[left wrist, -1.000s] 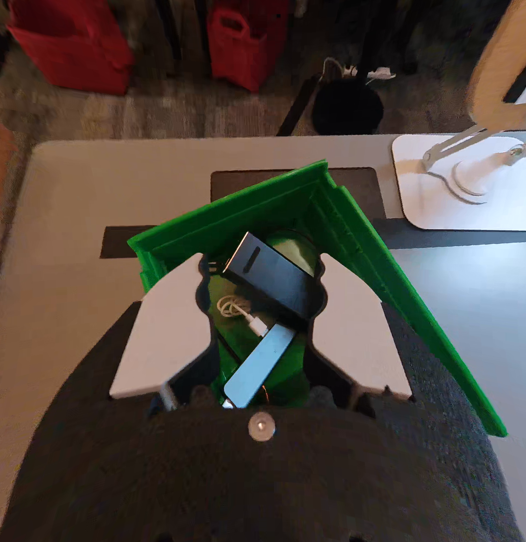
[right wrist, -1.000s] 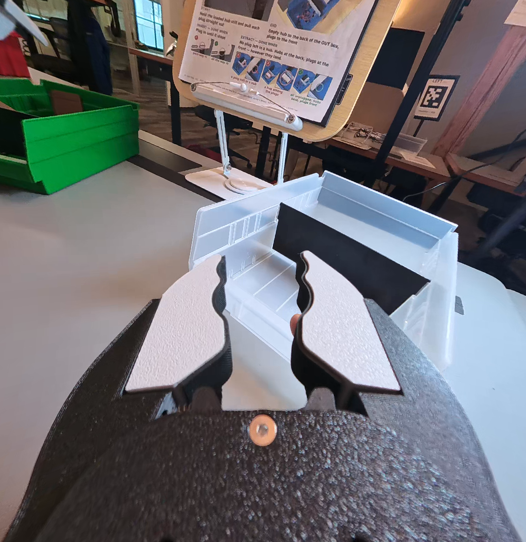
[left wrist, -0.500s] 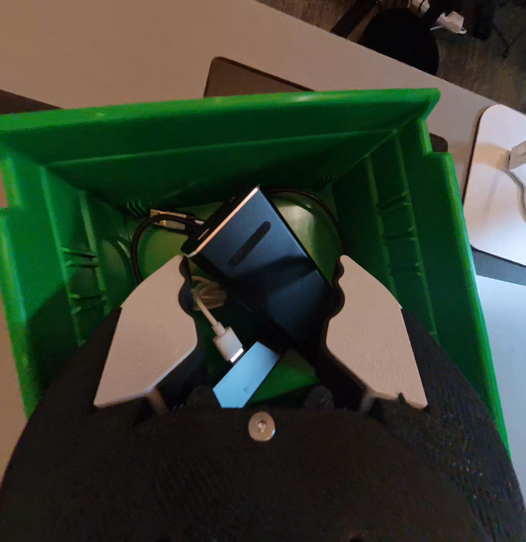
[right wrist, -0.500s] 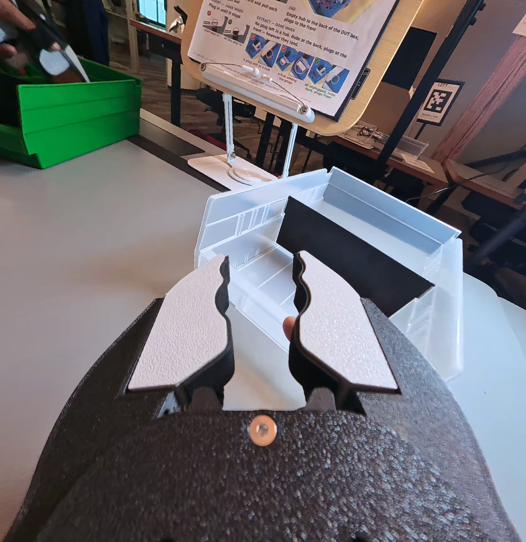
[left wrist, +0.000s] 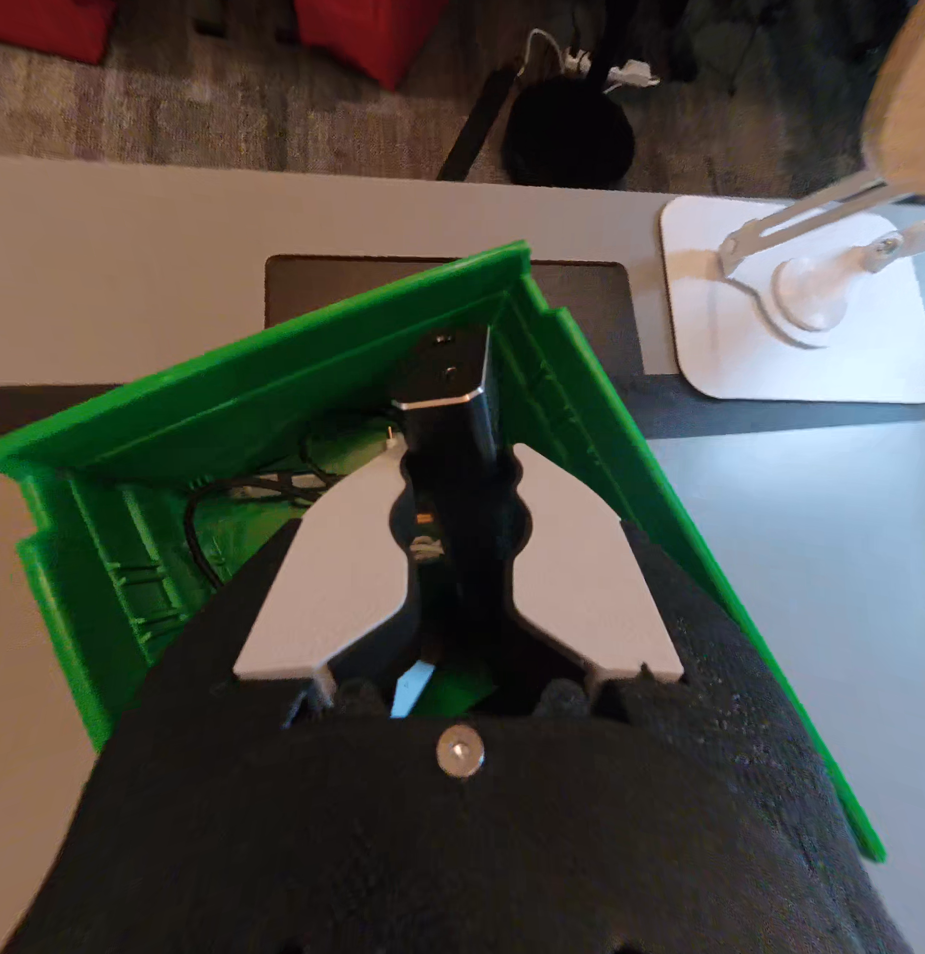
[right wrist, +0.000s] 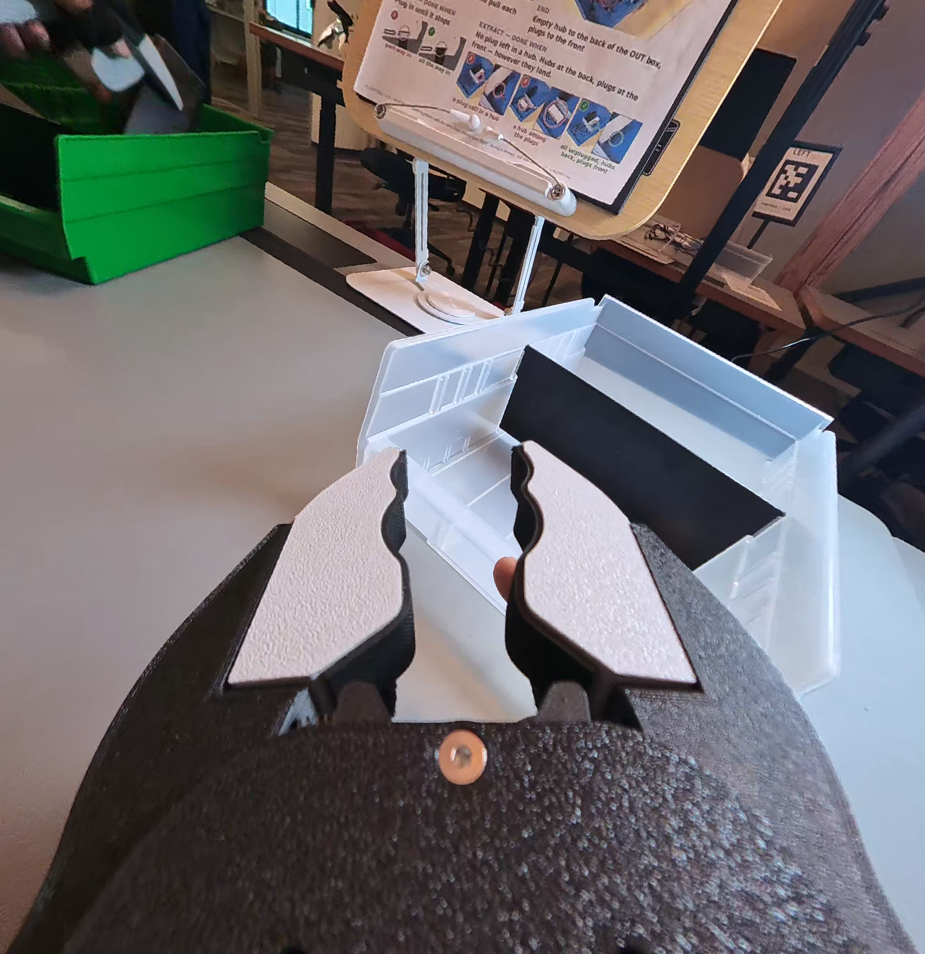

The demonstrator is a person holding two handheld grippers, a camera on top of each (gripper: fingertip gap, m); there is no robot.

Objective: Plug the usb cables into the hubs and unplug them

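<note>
Grey tabletop carries the green bin (left wrist: 274, 408), where the left gripper (left wrist: 458, 495) clamps the dark hub (left wrist: 447, 413) between its fingers. Black cables (left wrist: 202, 521) lying left of the fingers may snag. Right gripper (right wrist: 458, 516) hangs parted, empty, before the white bin (right wrist: 708, 408).

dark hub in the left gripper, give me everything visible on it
The dark hub is a slim rectangular block, dark grey to black with a bright bevelled metallic edge, looking like anodised metal. Its far end face shows two small openings, blurred. It stands end-up between the fingers of the left hand-held gripper, which are shut on its sides, over the back corner of the green bin. Its lower end is hidden. A black cable lies in the bin below; whether it is attached cannot be told.
</note>
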